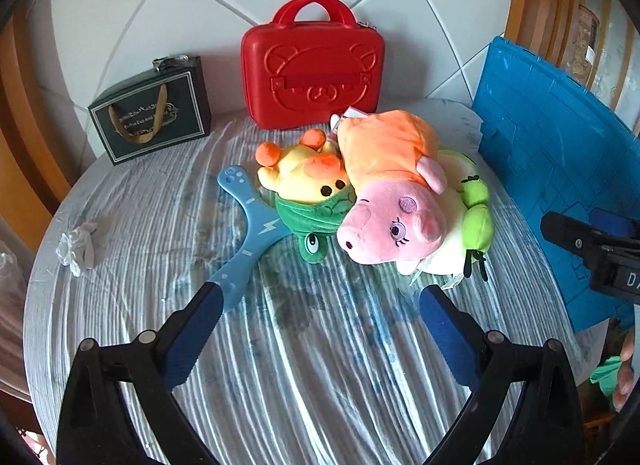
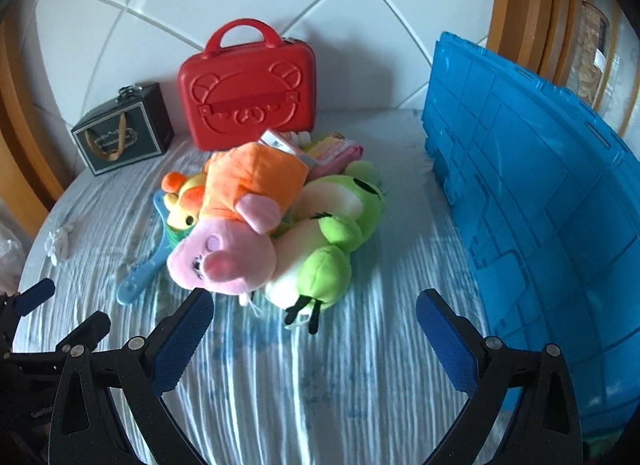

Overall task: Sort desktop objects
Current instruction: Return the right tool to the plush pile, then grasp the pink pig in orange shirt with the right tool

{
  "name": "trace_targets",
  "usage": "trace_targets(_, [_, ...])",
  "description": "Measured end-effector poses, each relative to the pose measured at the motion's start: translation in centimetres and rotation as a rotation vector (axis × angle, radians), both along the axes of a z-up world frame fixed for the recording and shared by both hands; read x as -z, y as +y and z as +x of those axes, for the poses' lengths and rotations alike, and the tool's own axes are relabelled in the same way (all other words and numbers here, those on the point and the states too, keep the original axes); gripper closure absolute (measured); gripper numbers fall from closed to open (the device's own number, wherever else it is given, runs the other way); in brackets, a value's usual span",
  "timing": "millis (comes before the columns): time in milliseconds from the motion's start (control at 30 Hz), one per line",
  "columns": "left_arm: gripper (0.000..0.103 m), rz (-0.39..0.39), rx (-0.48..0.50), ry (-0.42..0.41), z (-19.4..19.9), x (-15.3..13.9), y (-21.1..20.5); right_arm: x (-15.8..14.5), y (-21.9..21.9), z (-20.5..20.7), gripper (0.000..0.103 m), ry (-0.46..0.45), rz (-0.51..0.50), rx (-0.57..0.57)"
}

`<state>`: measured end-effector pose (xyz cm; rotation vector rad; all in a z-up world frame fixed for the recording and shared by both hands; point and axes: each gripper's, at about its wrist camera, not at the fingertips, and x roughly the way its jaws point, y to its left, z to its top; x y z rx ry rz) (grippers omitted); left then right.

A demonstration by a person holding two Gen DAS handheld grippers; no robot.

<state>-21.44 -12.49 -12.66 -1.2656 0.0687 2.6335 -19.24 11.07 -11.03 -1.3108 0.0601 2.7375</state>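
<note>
Left gripper [image 1: 320, 297] and right gripper [image 2: 314, 305] both hang spread and empty over the table [image 1: 120, 225], short of the toy heap.

Largest first: the blue crate [image 2: 540, 225] stands to the right, likely the bin. The pig plush [image 2: 236, 233] tops the pile, leaning on the green frog plush [image 2: 332, 261] and yellow plush [image 1: 308, 177], with the blue boomerang [image 1: 248, 233] flat beneath. Lifting the pig by its orange body first should keep the others from toppling.
</note>
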Motion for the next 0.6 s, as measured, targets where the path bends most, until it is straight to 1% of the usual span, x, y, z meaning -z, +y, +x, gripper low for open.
trace_targets(133, [0.003, 0.024, 0.026, -0.041, -2.4, 2.1, 2.3, 2.0, 1.2, -0.8, 0.000, -0.041, 0.018, 0.034])
trace_targets(267, [0.003, 0.075, 0.072, -0.095, -5.6, 4.1, 5.3, 3.1, 2.7, -1.4, 0.000, -0.063, 0.022, 0.052])
trace_targets(367, [0.003, 0.080, 0.054, -0.128, -8.0, 5.5, 7.2, 3.4, 3.8, -2.0, 0.000, -0.067, 0.036, 0.063])
trace_targets(400, [0.003, 0.058, 0.032, -0.139, -8.6, 6.0, 7.5, 3.5, 4.1, -2.3, 0.000, -0.071, 0.043, 0.059])
trace_targets(433, [0.003, 0.016, 0.008, -0.145, -9.1, 6.5, 7.7, 3.6, 4.3, -2.6, 0.000, -0.076, 0.048, 0.053])
trace_targets(467, [0.003, -0.005, 0.003, -0.152, -9.2, 6.9, 7.7, 3.8, 4.6, -3.0, 0.000, -0.081, 0.047, 0.042])
trace_targets(533, [0.003, -0.040, -0.039, -0.165, -8.8, 7.6, 6.4, 4.1, 4.7, -3.8, 0.000, -0.091, 0.034, 0.009])
trace_targets(600, [0.003, -0.114, -0.108, -0.175, -8.1, 8.4, 4.2, 4.7, 4.7, -4.7, 0.000, -0.104, 0.014, -0.035])
